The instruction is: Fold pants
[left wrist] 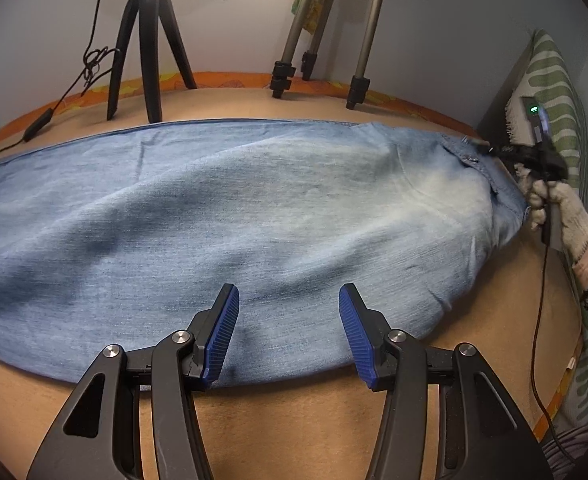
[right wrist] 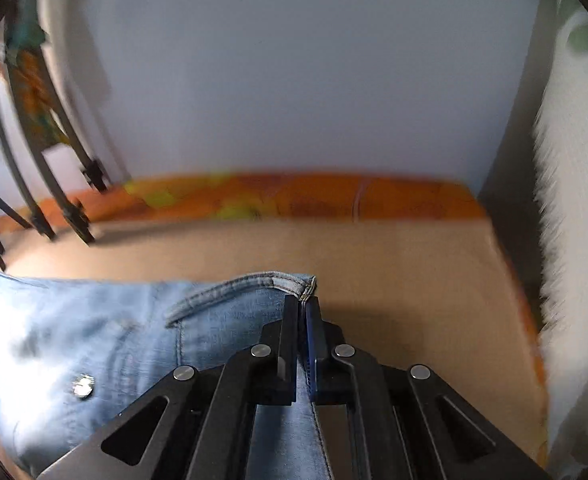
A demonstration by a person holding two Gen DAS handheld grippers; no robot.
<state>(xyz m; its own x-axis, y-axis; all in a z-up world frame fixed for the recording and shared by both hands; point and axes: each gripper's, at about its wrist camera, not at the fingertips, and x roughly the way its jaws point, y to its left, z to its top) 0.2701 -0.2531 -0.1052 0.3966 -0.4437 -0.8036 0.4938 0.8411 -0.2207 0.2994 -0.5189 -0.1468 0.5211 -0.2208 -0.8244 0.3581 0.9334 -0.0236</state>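
Gripping the waistband corner, first fold not yet begun.

One pair of light-blue jeans [left wrist: 229, 216] spread flat along a tan bed surface [left wrist: 294, 420], waistband [right wrist: 253, 282] toward the right end. Right gripper [right wrist: 304, 312] pinched fully closed on the waistband corner, denim caught between its pads. Left gripper [left wrist: 289, 332] hovering about half open over the near edge of the jeans, holding nothing. Next, probably: closing the left jaws on that edge, then lifting both together and carrying the fabric across without letting the corner slip. Counted: two grippers, one gloved hand [left wrist: 562, 208], two tripods [left wrist: 145, 40] by the wall.
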